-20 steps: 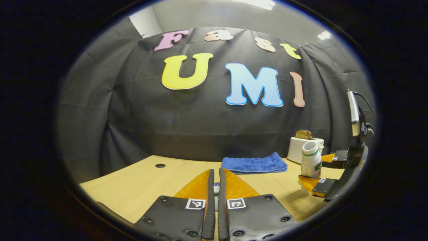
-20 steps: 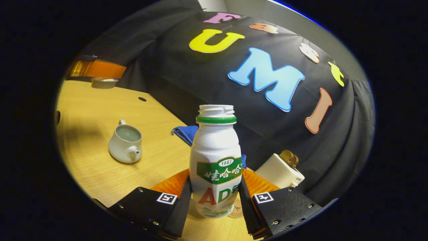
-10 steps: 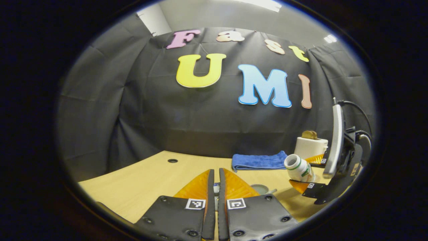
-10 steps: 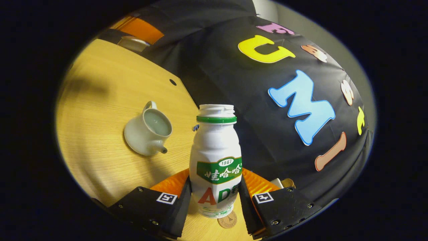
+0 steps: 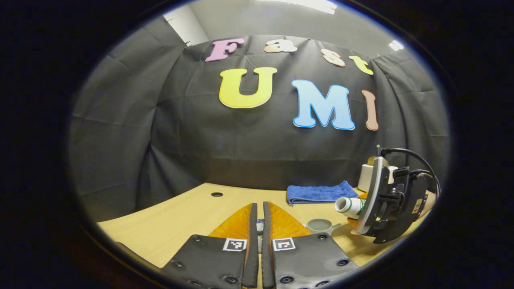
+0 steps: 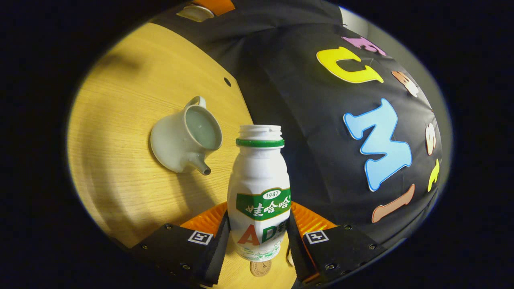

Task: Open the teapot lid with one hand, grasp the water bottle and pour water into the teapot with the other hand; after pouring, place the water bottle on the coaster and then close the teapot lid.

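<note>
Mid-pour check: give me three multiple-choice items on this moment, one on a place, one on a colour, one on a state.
1. The blue towel lies
A. on the table by the back wall
B. over the teapot
C. in the right tongs

2. The water bottle's neck ring is
A. red
B. green
C. yellow

3. The teapot is
A. lidded
B. open-topped
C. overturned

Answers: 1 A, the left gripper view shows it flat near the cloth. 2 B, the band under the mouth is green. 3 B, its inside shows, and it stands upright.
</note>
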